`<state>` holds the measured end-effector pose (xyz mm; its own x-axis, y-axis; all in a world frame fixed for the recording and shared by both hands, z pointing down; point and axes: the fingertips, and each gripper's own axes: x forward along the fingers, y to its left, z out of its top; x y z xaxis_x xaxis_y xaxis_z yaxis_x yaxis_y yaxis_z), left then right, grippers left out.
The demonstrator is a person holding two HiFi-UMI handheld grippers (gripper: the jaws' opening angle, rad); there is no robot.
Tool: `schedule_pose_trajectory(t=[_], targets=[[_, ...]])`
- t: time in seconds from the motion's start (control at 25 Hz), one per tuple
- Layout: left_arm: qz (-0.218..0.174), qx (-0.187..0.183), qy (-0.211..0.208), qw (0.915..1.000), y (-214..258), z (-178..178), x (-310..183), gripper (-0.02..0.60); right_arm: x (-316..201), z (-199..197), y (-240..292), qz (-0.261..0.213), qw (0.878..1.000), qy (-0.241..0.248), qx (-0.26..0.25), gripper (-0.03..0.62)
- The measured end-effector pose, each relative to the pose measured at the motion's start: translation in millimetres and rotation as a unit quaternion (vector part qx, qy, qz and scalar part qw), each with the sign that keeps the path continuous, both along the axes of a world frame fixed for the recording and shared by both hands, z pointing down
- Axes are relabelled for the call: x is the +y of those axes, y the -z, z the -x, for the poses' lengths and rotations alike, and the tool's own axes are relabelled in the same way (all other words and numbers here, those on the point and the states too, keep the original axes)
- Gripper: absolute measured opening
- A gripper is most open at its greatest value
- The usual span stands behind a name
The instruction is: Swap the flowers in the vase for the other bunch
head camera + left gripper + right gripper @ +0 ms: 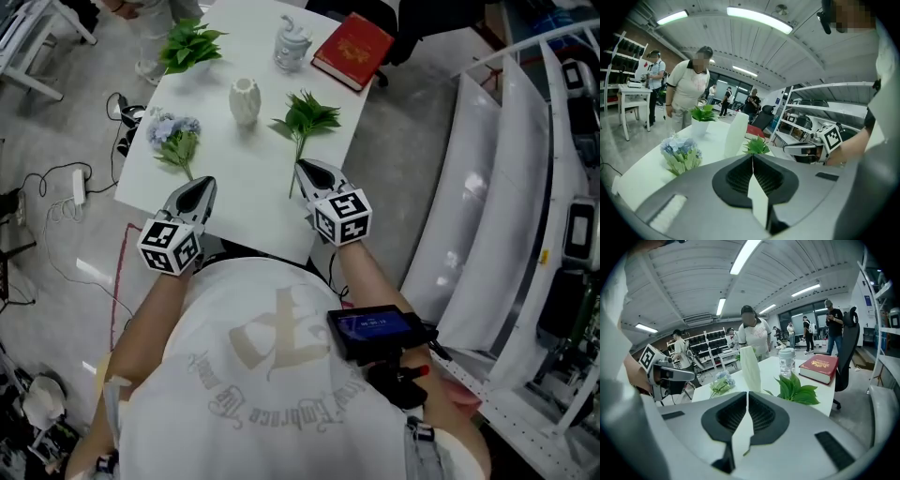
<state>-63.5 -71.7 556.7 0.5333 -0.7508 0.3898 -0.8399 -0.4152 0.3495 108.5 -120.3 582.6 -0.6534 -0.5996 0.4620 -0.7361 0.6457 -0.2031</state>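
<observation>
A white ribbed vase (245,100) stands empty in the middle of the white table (253,202). To its left a bunch of pale blue flowers (174,136) lies flat, and a green leafy bunch (305,120) lies to its right. My left gripper (207,182) hovers over the table's near edge, just short of the blue bunch's stem, shut with nothing in it. My right gripper (302,167) is also shut and holds nothing, its tip beside the green bunch's stem. The left gripper view shows the blue flowers (682,152), vase (736,133) and green bunch (756,145) ahead of the shut left gripper (752,157).
At the table's far side stand a potted green plant (190,45), a clear bottle (292,42) and a red book (352,49). People stand beyond the table (752,336). Cables lie on the floor at the left (56,202); white shelving runs along the right (525,187).
</observation>
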Motion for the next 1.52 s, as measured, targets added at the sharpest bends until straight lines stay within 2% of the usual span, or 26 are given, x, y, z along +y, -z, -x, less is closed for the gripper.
schedule_pose_trajectory(t=[0.32, 0.52, 0.56, 0.64, 0.88, 1.28, 1.52], targets=[[0.015, -0.009, -0.003, 0.9998, -10.6, -4.8, 7.3, 0.008, -5.8, -7.1, -23.2, 0.022, 0.999, -0.007, 0.025, 0.012], [0.025, -0.011, -0.011, 0.9996, -13.8, -9.0, 15.4, 0.008, -8.3, -21.1, -41.8, 0.055, 0.997, -0.035, 0.043, 0.016], [0.028, -0.01, -0.011, 0.9995, -14.4, -8.3, 17.2, 0.008, -9.3, -23.7, -46.3, 0.064, 0.996, -0.043, 0.047, 0.027], [0.033, -0.011, -0.009, 0.9993, -16.5, -6.2, 21.4, 0.008, -11.3, -28.4, -56.2, 0.083, 0.994, -0.057, 0.052, 0.093], [0.039, -0.013, -0.006, 0.9992, -19.9, -2.5, 37.8, 0.008, -17.9, -41.9, -80.1, 0.124, 0.987, -0.094, 0.046, 0.095], [0.043, -0.012, 0.038, 0.9983, -21.7, 28.1, 56.0, 0.008, -39.4, -41.5, -108.4, 0.158, 0.979, -0.111, 0.06, 0.106], [0.046, -0.015, 0.061, 0.9969, -21.2, 44.6, 61.7, 0.008, -61.3, -36.1, -110.3, 0.17, 0.975, -0.134, 0.04, 0.109]])
